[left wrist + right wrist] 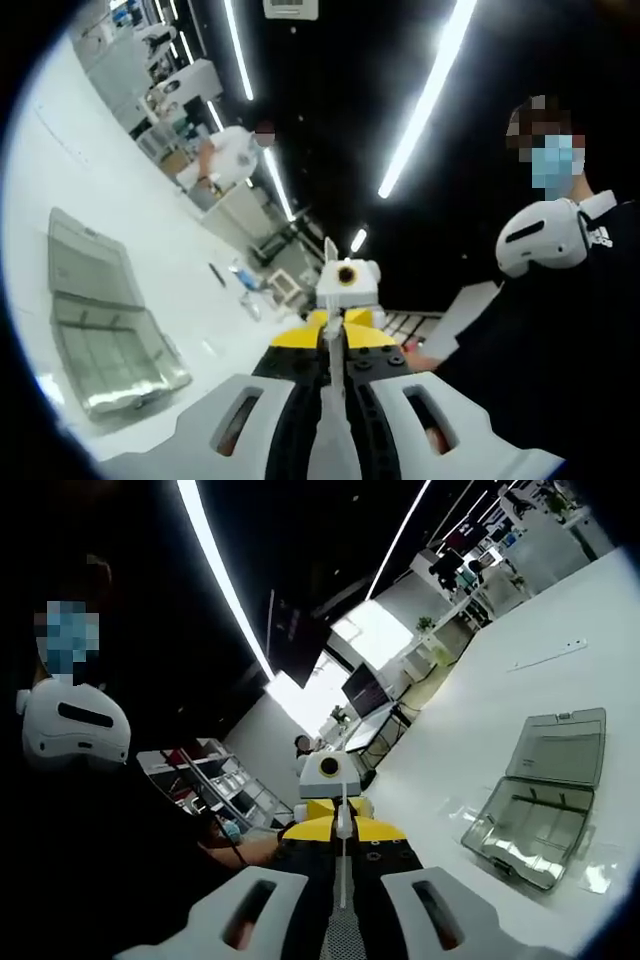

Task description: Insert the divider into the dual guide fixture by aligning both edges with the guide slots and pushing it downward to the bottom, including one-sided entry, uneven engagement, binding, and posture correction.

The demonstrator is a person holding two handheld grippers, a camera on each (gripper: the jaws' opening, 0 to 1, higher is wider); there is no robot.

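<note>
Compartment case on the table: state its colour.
Translucent grey case, lid open, clearest in the right gripper view.

Layout rel. to each claw, table w/ open case

L gripper view: left gripper (333, 372) sat low centre, jaws together on a thin divider (331, 300) standing edge-on; open hinged case (105, 325) lay on the table (150, 225) to its left, person (560, 330) to its right. R gripper view: case (545, 795) lay right of right gripper (343, 865), person (90, 810) left, table (500, 695) beyond.
</note>
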